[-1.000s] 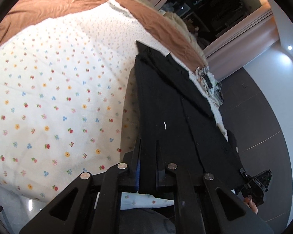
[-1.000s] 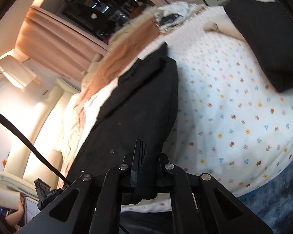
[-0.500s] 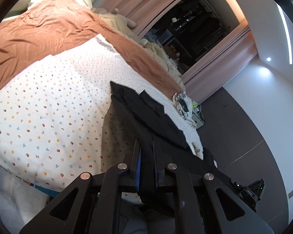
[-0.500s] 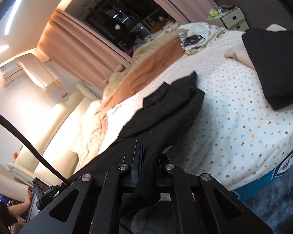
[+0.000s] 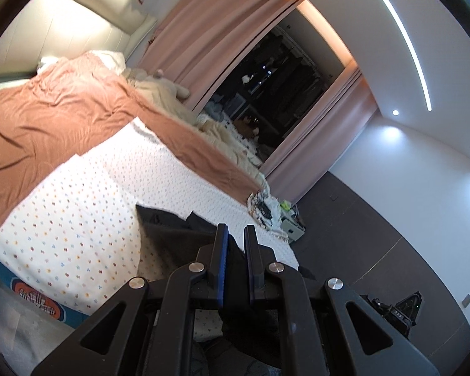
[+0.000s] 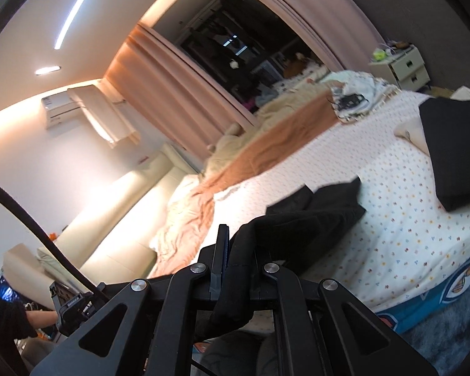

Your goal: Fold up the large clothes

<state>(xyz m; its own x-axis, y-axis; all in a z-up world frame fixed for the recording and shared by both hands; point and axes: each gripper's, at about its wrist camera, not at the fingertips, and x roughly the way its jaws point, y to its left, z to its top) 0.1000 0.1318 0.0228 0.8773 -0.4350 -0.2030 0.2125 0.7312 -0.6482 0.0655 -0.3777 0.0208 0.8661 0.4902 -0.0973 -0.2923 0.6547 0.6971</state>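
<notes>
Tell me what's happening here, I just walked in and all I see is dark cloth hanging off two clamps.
A person is folding a black garment on the bed's dotted sheet. The left gripper and the right gripper are each shut on an edge of it, holding that end up above the near side of the bed while the far end lies on the sheet. A brown blanket lies further back. No fold is laid yet.

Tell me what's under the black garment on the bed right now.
The far end of the black garment rests on the floral sheet; the near end is lifted, pinched by the right claw and the left claw. Anything beneath its resting part is covered.
</notes>
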